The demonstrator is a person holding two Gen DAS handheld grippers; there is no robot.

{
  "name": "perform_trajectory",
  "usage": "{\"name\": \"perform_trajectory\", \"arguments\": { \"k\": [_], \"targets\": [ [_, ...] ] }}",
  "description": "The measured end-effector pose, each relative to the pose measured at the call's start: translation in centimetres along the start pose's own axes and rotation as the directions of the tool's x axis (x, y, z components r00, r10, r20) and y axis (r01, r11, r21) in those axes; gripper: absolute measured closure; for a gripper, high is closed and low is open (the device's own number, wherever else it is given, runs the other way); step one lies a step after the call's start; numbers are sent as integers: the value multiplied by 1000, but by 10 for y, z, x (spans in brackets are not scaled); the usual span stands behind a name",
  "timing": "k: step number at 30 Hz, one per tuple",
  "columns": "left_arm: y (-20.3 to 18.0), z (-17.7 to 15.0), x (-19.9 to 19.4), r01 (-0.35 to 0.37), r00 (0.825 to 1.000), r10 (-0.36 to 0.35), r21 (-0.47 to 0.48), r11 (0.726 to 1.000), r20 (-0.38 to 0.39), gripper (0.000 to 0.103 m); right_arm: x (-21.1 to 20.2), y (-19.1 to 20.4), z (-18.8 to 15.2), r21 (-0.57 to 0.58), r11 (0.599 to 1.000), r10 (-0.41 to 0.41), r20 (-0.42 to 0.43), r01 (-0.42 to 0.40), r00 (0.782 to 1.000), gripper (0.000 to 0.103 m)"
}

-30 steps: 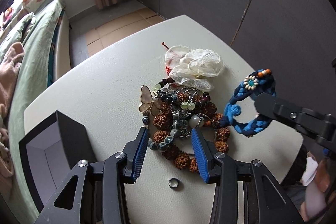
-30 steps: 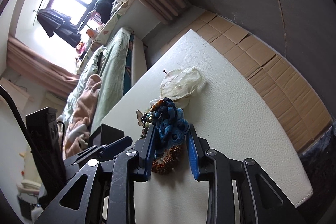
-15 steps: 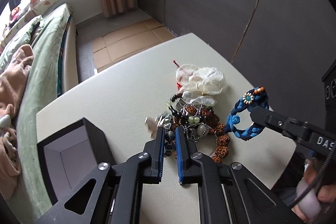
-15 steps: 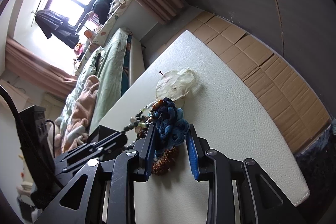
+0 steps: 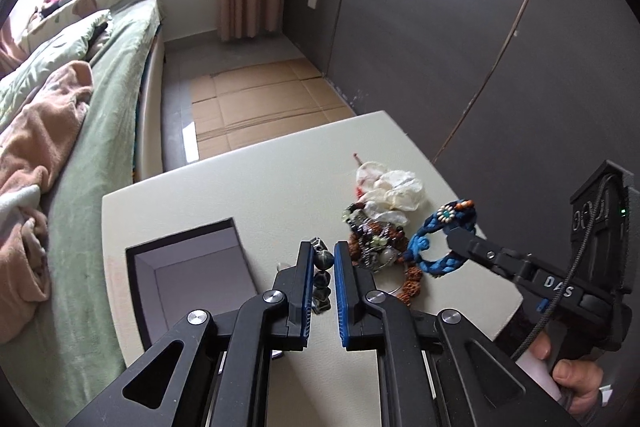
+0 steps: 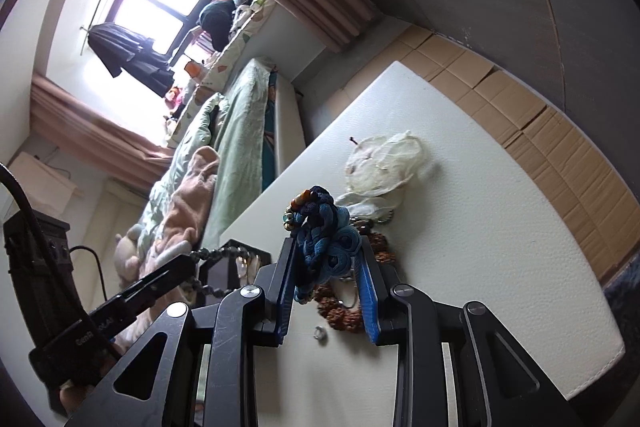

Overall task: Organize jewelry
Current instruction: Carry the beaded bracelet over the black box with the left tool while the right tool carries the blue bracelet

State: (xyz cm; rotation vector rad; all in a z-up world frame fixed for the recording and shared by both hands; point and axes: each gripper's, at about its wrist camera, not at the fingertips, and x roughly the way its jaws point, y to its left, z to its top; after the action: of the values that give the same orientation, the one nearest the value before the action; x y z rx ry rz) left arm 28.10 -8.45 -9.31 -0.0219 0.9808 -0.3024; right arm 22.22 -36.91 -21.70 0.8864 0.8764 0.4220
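The left gripper (image 5: 324, 259) is clenched on a strand of dark, glossy round beads (image 5: 322, 277), lifted off the pale padded tabletop (image 5: 240, 187) with its loose end dangling beneath the blue pads. The right gripper (image 6: 326, 255) is pinched on a braided blue cord bracelet with a small beaded flower (image 6: 320, 231), held up above the heap at about two o'clock from the left tool. The open black box with a grey lining (image 5: 188, 267) waits at nine o'clock of the left gripper, just beside it.

The bead strand looks the riskier load. Its hanging tail could catch the box's near wall on the way over and drape across the rim. I cannot tell whether the strand is fully free of the remaining pile of brown seed beads and mixed stones (image 5: 376, 247) (it sits just beside the left fingers), so a snag might drag other pieces along. The crumpled white gauzy pouch (image 5: 390, 189) at twelve o'clock of the pile touches it and could be pulled too. A small loose ring (image 6: 320, 334) lies near the table's front, easily knocked off.
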Motion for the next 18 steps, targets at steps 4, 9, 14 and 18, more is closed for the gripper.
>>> {"name": "perform_trajectory", "arguments": {
  "k": [4,9,14,18],
  "targets": [
    [14,-7,18,-92,993,91,-15,996,-70,92,5,4,-4,-3,1000,-4,-12,4,1000,73],
    [32,-15,20,-121,990,115,-63,991,-85,92,13,5,-11,-11,1000,-23,-38,23,999,73],
    [34,-6,0,-65,997,62,-92,994,-40,92,17,5,-11,-25,999,-30,-54,29,998,73],
    [30,-1,-11,-80,997,80,-73,994,-5,92,18,8,-12,-31,999,-20,-60,18,998,73]
  ]
}}
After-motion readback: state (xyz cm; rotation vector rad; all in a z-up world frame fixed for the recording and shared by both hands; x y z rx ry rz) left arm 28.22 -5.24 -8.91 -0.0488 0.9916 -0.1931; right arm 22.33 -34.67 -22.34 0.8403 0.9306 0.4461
